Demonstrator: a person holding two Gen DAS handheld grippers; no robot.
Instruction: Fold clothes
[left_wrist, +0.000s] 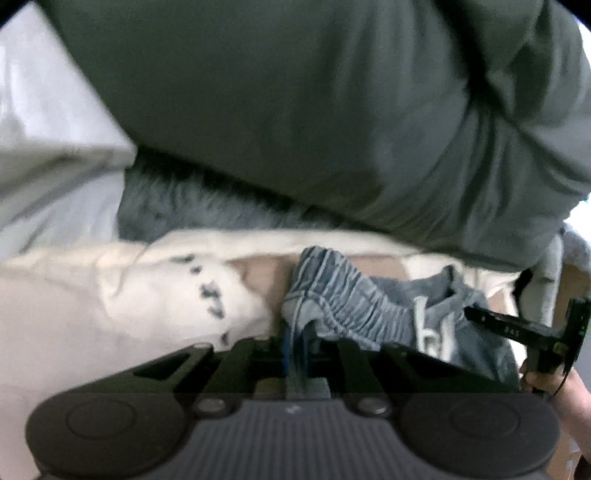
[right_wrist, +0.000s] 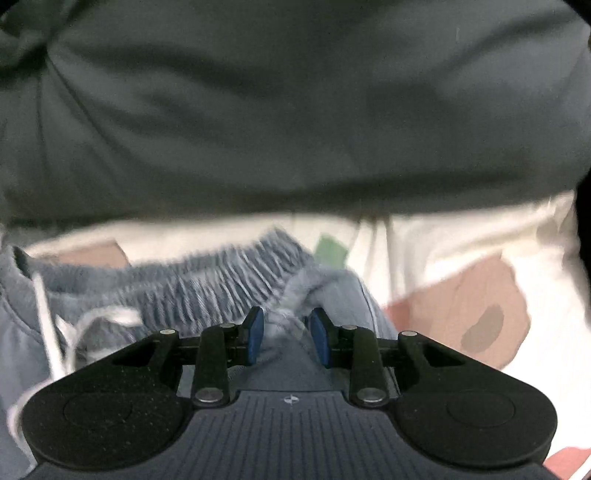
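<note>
Between both grippers, blue-grey shorts (right_wrist: 229, 280)

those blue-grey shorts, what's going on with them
A person in a dark green top is working on blue-grey drawstring shorts with two tools. The left hand-held gripper is shut on the waistband at one end. The right hand-held gripper straddles the bunched waistband at the other end, its blue pads apart and not yet pinching. The shorts lie crumpled on a patterned white cloth; nothing is folded yet.
</note>
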